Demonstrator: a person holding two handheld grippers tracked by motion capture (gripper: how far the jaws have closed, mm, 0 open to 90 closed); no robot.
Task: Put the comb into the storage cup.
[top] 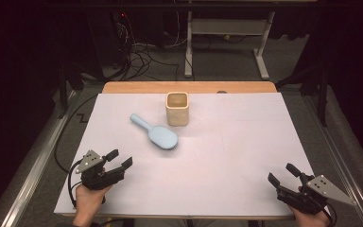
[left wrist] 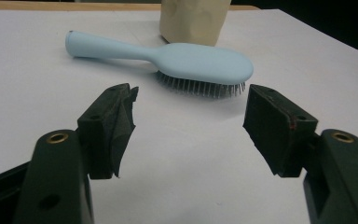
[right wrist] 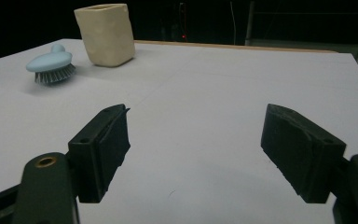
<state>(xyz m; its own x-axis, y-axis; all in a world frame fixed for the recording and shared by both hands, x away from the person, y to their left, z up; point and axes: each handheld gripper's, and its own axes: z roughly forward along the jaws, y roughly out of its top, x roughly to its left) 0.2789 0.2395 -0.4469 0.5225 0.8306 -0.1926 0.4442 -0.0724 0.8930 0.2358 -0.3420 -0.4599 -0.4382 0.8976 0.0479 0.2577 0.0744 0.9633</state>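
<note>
Beside the cup (top: pixel 177 109): unlabelled hairbrush (top: pixel 155 132).

Dark room all around; the white-covered wooden worktop (top: pixel 246 142) sits lit, grey carpeted floor (top: pixel 227 61) behind it, tangled black cables (top: pixel 139 59), white metal desk frame (top: pixel 227 35).

A pale blue plastic hairbrush (top: pixel 155 134) lies flat on the white table, bristles down, its oval head towards the near side and its handle angled away to the left. A cream, square-mouthed ceramic cup (top: pixel 177 109) stands upright just beside it, behind the head.
</note>
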